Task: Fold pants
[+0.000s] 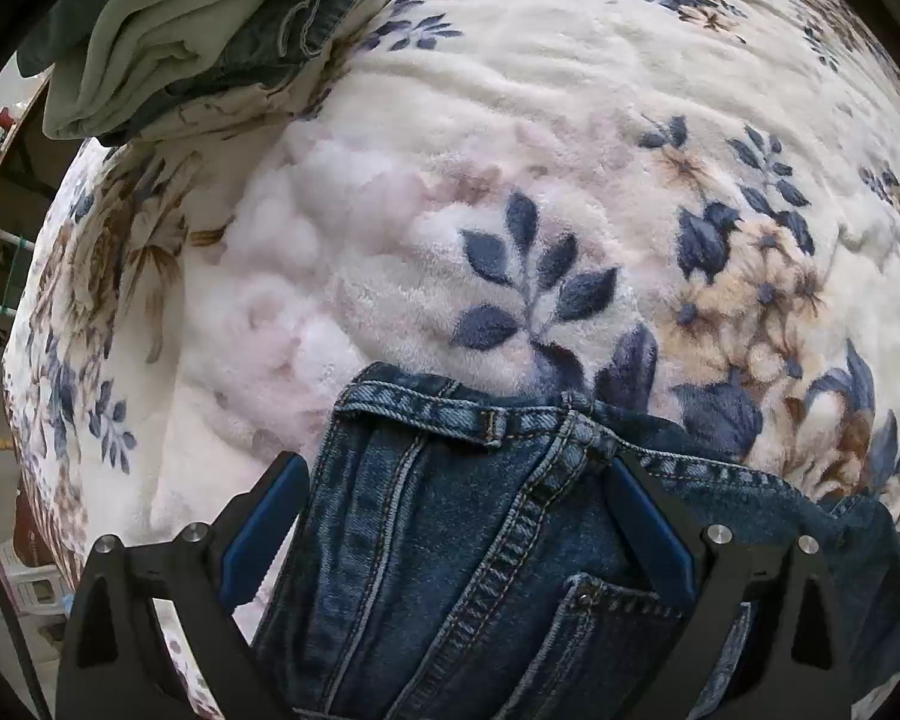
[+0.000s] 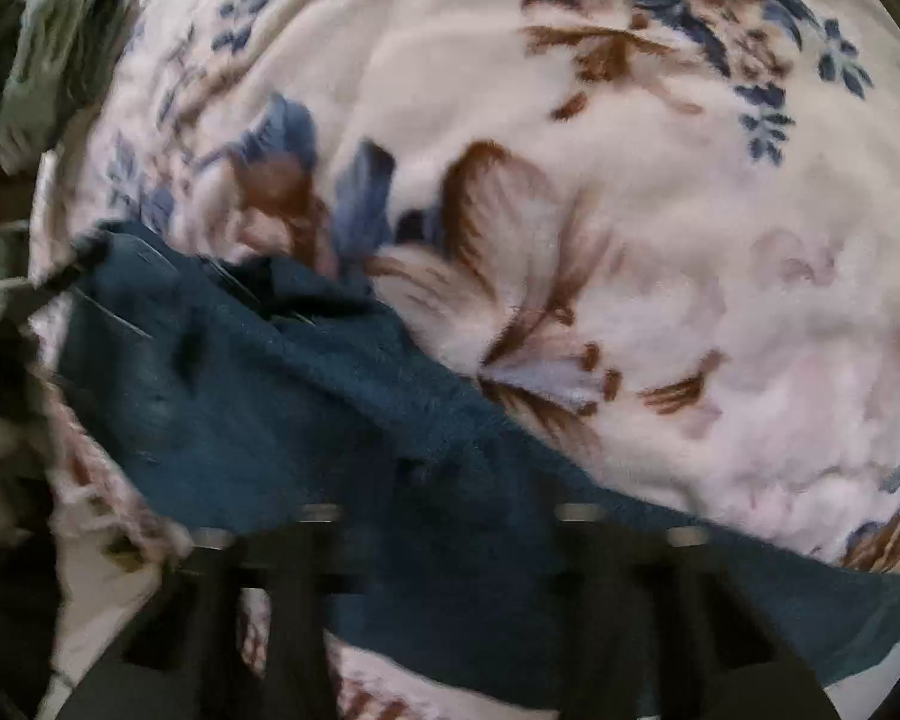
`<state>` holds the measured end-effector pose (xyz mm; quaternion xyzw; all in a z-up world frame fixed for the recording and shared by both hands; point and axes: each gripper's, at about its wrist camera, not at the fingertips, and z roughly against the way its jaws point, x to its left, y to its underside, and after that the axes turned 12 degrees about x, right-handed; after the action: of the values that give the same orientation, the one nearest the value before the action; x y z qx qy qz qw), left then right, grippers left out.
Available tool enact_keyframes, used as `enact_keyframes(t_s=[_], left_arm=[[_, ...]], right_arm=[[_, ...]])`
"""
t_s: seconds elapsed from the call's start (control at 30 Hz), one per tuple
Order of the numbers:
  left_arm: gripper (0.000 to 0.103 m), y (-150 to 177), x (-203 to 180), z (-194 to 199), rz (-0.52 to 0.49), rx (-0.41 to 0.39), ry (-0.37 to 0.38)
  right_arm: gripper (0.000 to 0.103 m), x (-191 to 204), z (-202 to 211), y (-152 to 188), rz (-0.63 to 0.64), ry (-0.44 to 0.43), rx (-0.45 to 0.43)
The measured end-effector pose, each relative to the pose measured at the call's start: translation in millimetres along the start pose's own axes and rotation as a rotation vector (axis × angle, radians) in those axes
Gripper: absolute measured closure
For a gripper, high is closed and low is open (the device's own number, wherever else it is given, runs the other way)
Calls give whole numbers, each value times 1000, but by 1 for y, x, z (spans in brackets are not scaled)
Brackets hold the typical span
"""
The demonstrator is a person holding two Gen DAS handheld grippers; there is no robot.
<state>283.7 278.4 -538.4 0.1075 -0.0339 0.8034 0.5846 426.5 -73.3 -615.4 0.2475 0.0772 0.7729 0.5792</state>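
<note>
Two grippers work over blue denim pants point(image 1: 480, 540) that lie on a fleecy floral blanket point(image 1: 510, 120), waistband toward the far side, with a heap of grey-green and dark clothes point(image 1: 180, 42) at the blanket's far left corner. The left gripper point(image 1: 459, 516) stands with its jaws spread wide, one blue pad point(image 1: 264, 534) on each side of the bunched waistband and back pocket, and neither appears to press the cloth. The right gripper point(image 2: 450, 546) is smeared by motion blur over the pants, so I cannot tell how far its jaws are parted or whether they hold the denim.
</note>
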Motion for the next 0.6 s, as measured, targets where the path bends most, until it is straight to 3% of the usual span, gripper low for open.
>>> enact_keyframes(t_s=[0.1,0.27,0.37,0.43,0.47,0.53,0.6], left_arm=[[1,1,-2,1,-6,-5,2],[1,2,-6,6,-12,-7,-25],[1,14,-16,26,-32,-23,-26],[1,29,-32,43,-89,-61,-23],[1,36,-42,48,-121,-79,-40],[1,47,-59,48,-162,-99,-75],[1,49,-69,29,-171,-45,-91]], right_arm=[[97,1,7,6,-77,8,-78],[96,-30,-12,5,-279,-152,-74],[93,-27,0,2,-295,-132,-69],[90,-15,14,10,-276,-75,-103],[86,-5,20,16,-260,-28,-125],[66,11,26,22,-223,22,-160],[29,29,23,23,-197,3,-238]])
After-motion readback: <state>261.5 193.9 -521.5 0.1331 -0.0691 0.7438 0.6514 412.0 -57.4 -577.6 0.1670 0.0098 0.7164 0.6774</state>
